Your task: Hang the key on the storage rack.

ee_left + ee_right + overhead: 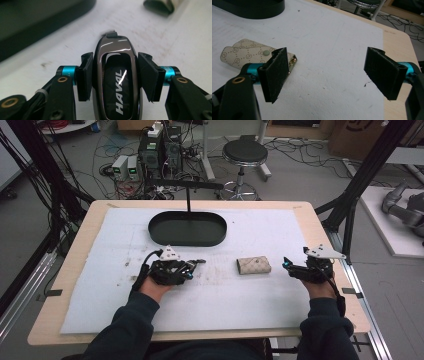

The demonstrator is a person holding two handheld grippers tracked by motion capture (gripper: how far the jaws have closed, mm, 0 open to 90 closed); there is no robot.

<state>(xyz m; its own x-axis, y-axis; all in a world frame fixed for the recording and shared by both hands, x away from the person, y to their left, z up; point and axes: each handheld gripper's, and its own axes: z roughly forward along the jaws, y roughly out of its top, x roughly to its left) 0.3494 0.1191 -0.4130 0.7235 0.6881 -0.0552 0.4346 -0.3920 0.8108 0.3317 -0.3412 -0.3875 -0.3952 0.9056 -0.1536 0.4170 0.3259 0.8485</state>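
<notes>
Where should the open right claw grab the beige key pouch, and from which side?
Take the key pouch across its short width, coming down from above. It lies flat on the white mat with its long axis across the table, so its side edges offer little to pinch. The right claw is open beside it; a short shift toward the pouch should do.

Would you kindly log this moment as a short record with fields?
left claw: shut on the Haval car key
right claw: open, holding nothing
key pouch: beige, patterned, lying between the two claws
tray: black, oval, on the far half of the mat
surface: white mat on a wooden table
</notes>
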